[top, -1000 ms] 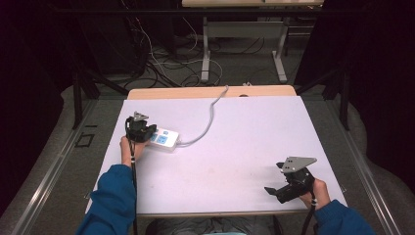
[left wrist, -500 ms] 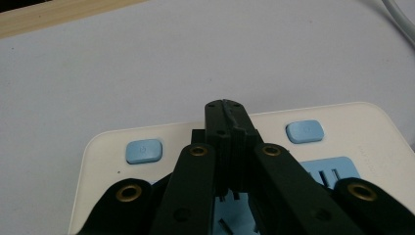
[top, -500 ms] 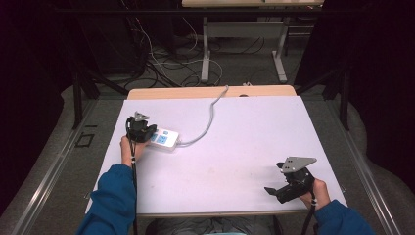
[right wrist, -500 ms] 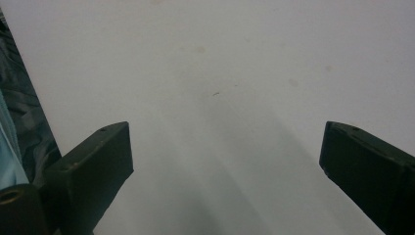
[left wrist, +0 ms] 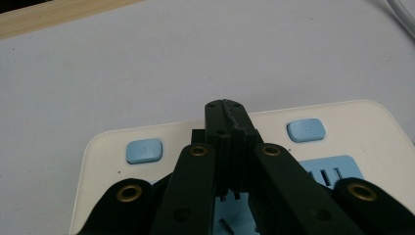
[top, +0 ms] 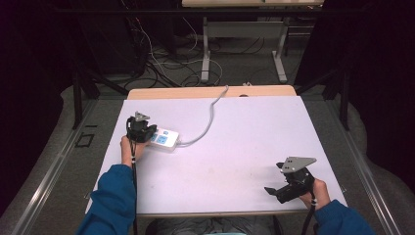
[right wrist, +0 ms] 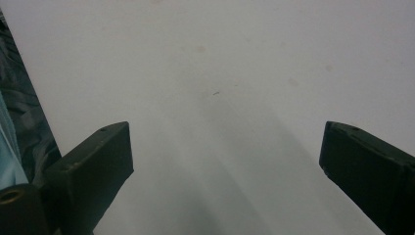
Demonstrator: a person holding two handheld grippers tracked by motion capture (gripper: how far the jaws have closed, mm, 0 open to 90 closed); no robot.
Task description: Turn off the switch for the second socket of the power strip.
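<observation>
A white power strip [top: 164, 139] with blue switches lies at the left of the white table [top: 244, 142]. Its white cable [top: 208, 120] runs off over the far edge. My left gripper [top: 139, 128] stands over the strip's near-left end. In the left gripper view, my left gripper [left wrist: 225, 110] is shut with nothing between its jaws. Its tip sits over the strip's white top [left wrist: 342, 122], between two blue buttons [left wrist: 144, 151] [left wrist: 306, 130]. My right gripper [top: 274, 192] rests near the table's front right corner. It is open [right wrist: 225, 142] over bare tabletop and holds nothing.
A wooden strip [top: 210, 92] edges the table's far side. Beyond it stand the legs of another table [top: 205, 49] among loose cables on the floor. Blue sleeves [top: 115, 196] come in from the bottom.
</observation>
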